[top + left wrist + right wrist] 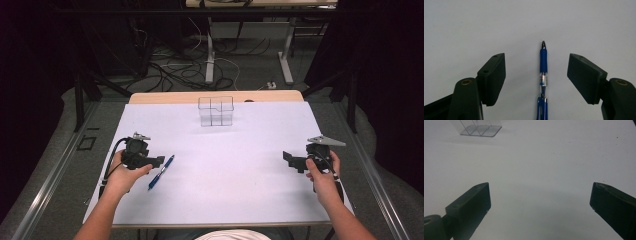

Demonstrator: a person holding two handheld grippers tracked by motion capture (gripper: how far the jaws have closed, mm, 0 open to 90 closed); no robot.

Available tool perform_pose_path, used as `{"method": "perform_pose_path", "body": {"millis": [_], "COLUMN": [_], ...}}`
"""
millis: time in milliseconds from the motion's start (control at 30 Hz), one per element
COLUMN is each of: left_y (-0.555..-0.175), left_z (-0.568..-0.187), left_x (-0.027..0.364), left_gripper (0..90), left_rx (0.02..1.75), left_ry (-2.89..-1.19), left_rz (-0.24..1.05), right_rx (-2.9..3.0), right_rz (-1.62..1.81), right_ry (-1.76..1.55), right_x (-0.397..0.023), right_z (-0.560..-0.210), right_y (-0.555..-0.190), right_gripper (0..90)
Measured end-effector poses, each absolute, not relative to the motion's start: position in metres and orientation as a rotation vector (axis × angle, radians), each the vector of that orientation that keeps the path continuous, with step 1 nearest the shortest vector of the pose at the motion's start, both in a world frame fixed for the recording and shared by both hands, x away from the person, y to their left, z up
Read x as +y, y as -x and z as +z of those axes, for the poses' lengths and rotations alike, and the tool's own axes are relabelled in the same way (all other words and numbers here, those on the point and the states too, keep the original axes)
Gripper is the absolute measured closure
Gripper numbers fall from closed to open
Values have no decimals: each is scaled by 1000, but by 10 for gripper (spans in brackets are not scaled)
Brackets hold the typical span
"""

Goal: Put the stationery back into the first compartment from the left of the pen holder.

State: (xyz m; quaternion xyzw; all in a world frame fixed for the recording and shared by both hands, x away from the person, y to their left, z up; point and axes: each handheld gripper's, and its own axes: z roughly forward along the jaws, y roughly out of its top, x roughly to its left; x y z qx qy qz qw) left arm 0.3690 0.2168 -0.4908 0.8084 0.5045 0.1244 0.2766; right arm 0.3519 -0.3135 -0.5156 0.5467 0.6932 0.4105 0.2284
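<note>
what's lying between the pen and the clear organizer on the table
Nothing: in the high view the stretch of white table between the pen and the organizer is bare.

A clear plastic organiser [216, 111], divided into compartments, is standing upright near the far edge of the table [260, 190], roughly at its middle. The table is wearing a white cover, with a strip of bare wood [165, 97] showing along the far edge. Beyond it, cables [172, 67] are lying loose on the floor between metal table legs [286, 55].
</note>
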Motion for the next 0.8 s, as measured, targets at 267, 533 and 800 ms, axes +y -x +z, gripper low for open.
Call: {"method": "perform_pose_path", "body": {"millis": [267,533,800], "left_y": [-372,-382,-390], "left_z": [-501,-512,-515], "left_x": [212,210,206], "left_gripper": [376,455,516], "left_rx": [1364,1421,1466], "left_ry": [-2233,-2247,-2213], "left_rz": [289,233,181], "right_rx": [1918,1921,1926], "right_rz": [1125,1119,1114], "right_ry": [-1500,-1494,-1505], "right_x": [-313,-313,-313], "right_z": [-516,-517,-518], "right_y": [-352,-353,-353], "right_gripper": [32,33,34]}}
